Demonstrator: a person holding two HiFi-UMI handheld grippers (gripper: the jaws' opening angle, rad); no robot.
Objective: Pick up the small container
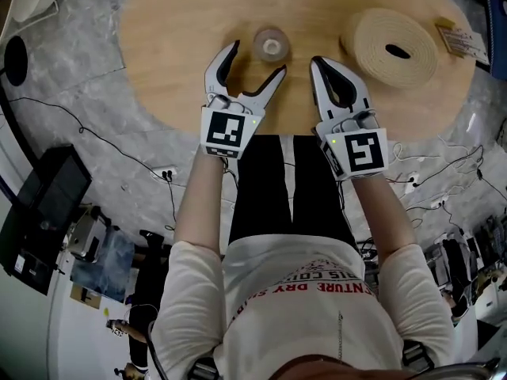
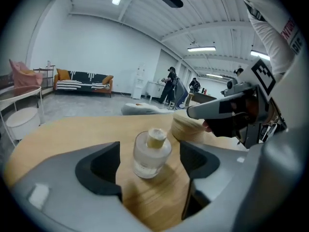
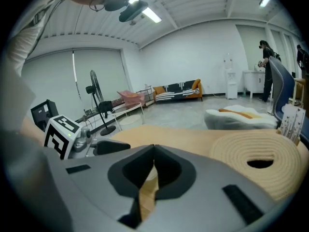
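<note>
Container (image 1: 270, 44): small clear jar with a pale stopper, upright on the counter (image 1: 182, 22), untouched.
Position: just beyond the tips of the left gripper (image 1: 257, 58), lined up with the gap between its fingers (image 2: 99, 166); no contact visible in either view.
Left gripper: fingers wide apart, nothing clamped, aimed down at the container.
Right gripper (image 1: 320, 62): fingers together, nothing between them, just beside the container on the side toward the coil (image 1: 390, 47).
Coil: pale flat roll, near the container but apart from it.
Progress: early. The left gripper looks placed for the approach. Left to do: ease the fingers around the container, close, lift.
</note>
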